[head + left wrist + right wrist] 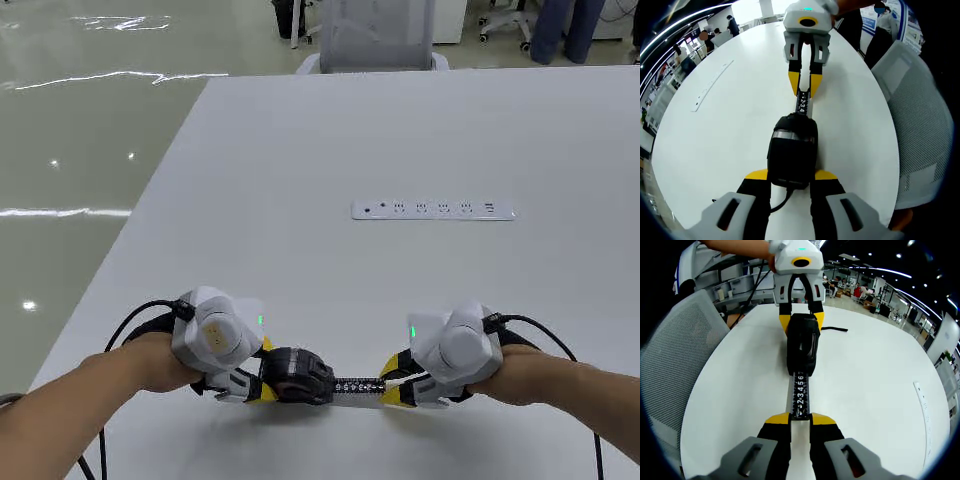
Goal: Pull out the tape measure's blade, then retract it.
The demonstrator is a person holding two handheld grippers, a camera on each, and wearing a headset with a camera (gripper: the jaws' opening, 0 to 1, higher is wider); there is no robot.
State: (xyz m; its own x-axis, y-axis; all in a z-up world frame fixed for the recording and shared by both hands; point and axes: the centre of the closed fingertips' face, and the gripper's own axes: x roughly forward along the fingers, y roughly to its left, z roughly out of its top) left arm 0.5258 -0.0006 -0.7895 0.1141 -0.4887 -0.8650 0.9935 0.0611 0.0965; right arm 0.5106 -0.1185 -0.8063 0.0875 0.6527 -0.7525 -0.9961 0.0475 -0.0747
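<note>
My left gripper [791, 176] was clamped on the black tape measure case [792, 147], held between its jaws close to the white table [300, 200]. Straight ahead of it, my right gripper [800, 418] pinched the tip of the blade [800, 392], with a short numbered length drawn out between the two.

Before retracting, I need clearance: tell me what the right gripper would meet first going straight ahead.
Shut on the dark numbered blade, the right gripper points along it to the black tape measure case, likely met first; the left gripper holds it.
</note>
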